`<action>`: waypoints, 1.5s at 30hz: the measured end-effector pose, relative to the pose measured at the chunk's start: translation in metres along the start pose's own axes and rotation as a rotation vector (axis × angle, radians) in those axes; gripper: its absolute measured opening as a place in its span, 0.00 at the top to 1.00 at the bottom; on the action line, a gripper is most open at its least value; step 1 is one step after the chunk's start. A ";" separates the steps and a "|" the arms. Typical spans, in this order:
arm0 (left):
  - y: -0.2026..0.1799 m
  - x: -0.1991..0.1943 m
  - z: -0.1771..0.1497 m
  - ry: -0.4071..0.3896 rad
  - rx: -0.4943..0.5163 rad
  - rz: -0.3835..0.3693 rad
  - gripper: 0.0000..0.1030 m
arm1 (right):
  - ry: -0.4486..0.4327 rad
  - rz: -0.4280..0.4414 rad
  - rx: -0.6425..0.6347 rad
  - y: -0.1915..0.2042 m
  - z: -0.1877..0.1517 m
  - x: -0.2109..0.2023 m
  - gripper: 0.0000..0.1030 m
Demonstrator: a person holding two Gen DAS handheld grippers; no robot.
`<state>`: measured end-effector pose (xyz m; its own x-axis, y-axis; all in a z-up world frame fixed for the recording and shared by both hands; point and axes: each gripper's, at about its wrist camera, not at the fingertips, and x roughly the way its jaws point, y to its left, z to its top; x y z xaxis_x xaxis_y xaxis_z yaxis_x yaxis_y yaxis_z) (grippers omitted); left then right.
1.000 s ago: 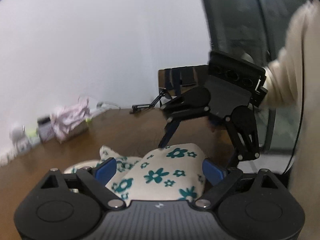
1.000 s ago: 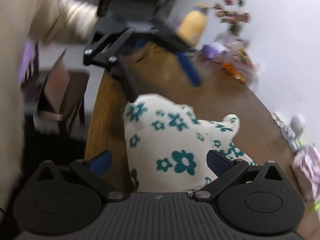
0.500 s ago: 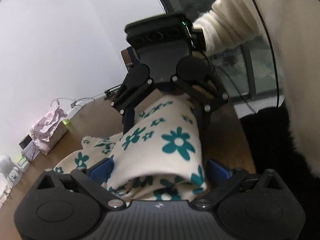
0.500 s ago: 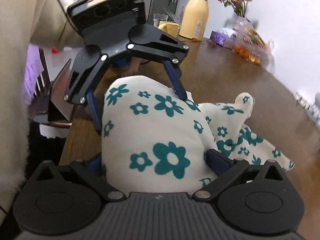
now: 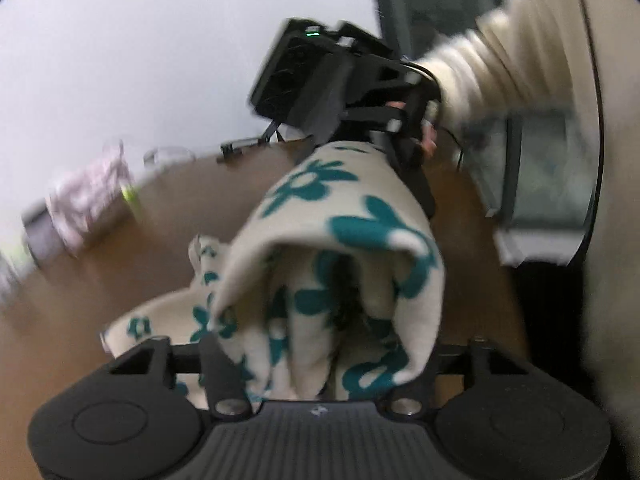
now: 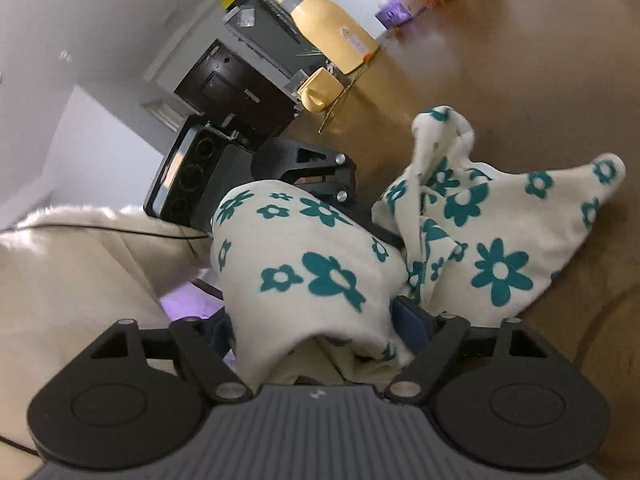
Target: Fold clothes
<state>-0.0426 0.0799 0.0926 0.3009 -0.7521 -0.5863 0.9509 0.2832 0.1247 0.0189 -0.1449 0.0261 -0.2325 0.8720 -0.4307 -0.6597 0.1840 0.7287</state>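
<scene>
While the cream garment with teal flowers [image 5: 344, 248] is bunched and lifted off the brown table [image 5: 120, 240], I see one end of it sitting between my left gripper [image 5: 320, 344] fingers, whose jaws are closing on the cloth. My right gripper [image 6: 316, 328] has the other end between its fingers, jaws closing too. Part of the fabric trails onto the tabletop. Beyond stand a yellow bottle [image 6: 332, 36] and a cream sleeve [image 5: 500, 72].

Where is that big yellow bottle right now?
In the right wrist view, the yellow bottle stands at the top centre on the wooden table, beside a yellow cup, well beyond the flowered cloth.
</scene>
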 end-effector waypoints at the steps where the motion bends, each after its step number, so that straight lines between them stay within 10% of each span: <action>1: 0.001 -0.003 0.000 0.000 -0.074 -0.015 0.54 | -0.028 -0.017 -0.018 0.008 -0.006 -0.005 0.12; 7: 0.003 -0.014 -0.011 -0.058 -0.470 -0.169 0.57 | -0.240 -0.106 -0.165 0.046 -0.047 -0.021 0.05; 9: 0.004 -0.014 -0.016 -0.078 -0.561 -0.203 0.56 | -0.326 -0.080 -0.040 0.035 -0.054 -0.021 0.24; 15: 0.024 -0.022 -0.029 -0.104 -0.847 -0.196 0.38 | -0.507 -0.063 0.306 0.008 -0.068 -0.022 0.37; 22: 0.021 -0.057 -0.018 -0.206 -0.987 0.001 0.05 | -0.630 -0.091 0.456 0.004 -0.069 -0.015 0.44; 29: 0.017 -0.076 -0.013 -0.235 -1.021 0.442 0.14 | -0.679 -0.321 0.463 0.015 -0.062 0.005 0.50; 34: 0.028 -0.047 -0.013 -0.139 -1.092 0.508 0.41 | -0.701 -0.518 0.399 0.034 -0.065 0.010 0.47; 41: 0.027 -0.027 -0.022 -0.107 -1.047 0.588 0.36 | -0.803 -0.990 0.032 0.104 -0.074 -0.005 0.44; 45: 0.026 -0.030 -0.012 -0.124 -1.003 0.610 0.35 | -0.662 -1.022 -0.198 0.132 -0.044 0.025 0.64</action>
<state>-0.0276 0.1169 0.1035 0.7434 -0.3676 -0.5588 0.1819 0.9151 -0.3599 -0.1054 -0.1186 0.0878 0.8221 0.4407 -0.3606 -0.4365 0.8944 0.0979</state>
